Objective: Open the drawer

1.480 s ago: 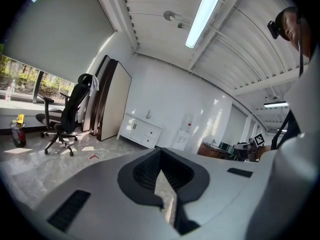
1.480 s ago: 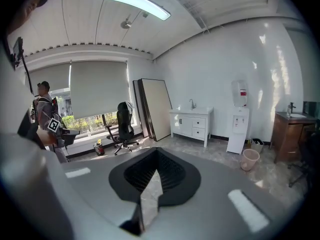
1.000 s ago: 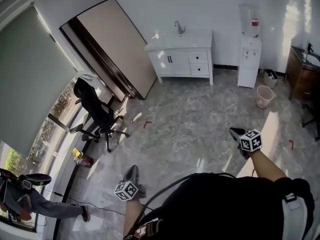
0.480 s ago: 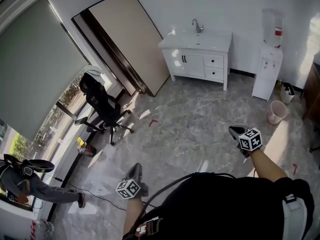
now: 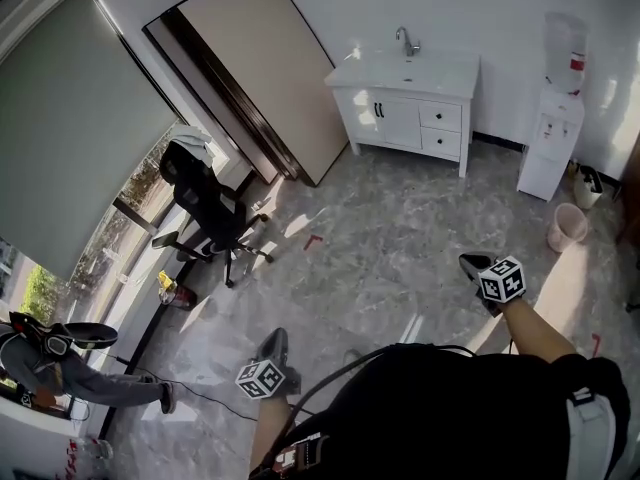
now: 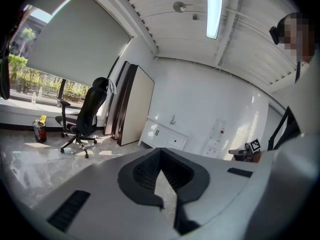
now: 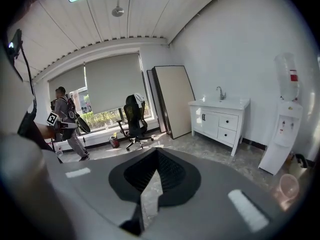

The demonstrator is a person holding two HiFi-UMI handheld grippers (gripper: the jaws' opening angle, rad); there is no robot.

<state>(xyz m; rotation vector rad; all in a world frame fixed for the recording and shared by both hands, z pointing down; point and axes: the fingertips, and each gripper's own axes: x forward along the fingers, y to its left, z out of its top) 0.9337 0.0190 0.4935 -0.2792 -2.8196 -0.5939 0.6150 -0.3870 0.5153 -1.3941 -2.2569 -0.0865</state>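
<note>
Drawers (image 5: 441, 116) sit shut, two stacked, in the right half of a white cabinet (image 5: 398, 124) against the far wall, well apart from both grippers. At the far left of the head view a person (image 5: 40, 363) bends by the window, under a grey blind (image 5: 70, 118). Next comes a black chair (image 5: 205, 208) on the marble floor (image 5: 400, 238), then a tall board (image 5: 270, 68) leaning on the wall just beside the cabinet. The cabinet has a basin top with a tap (image 5: 404, 38), and twin doors left of the drawers. To its right stand a water dispenser (image 5: 550, 148) and a pink bin (image 5: 567, 226). Nearer the camera, the left gripper (image 5: 271, 336) points across the floor, jaws closed tip to tip with nothing between them (its own view shows only floor past the tips). The right gripper (image 5: 469, 262), farther forward, likewise has its jaws together and empty.
</note>
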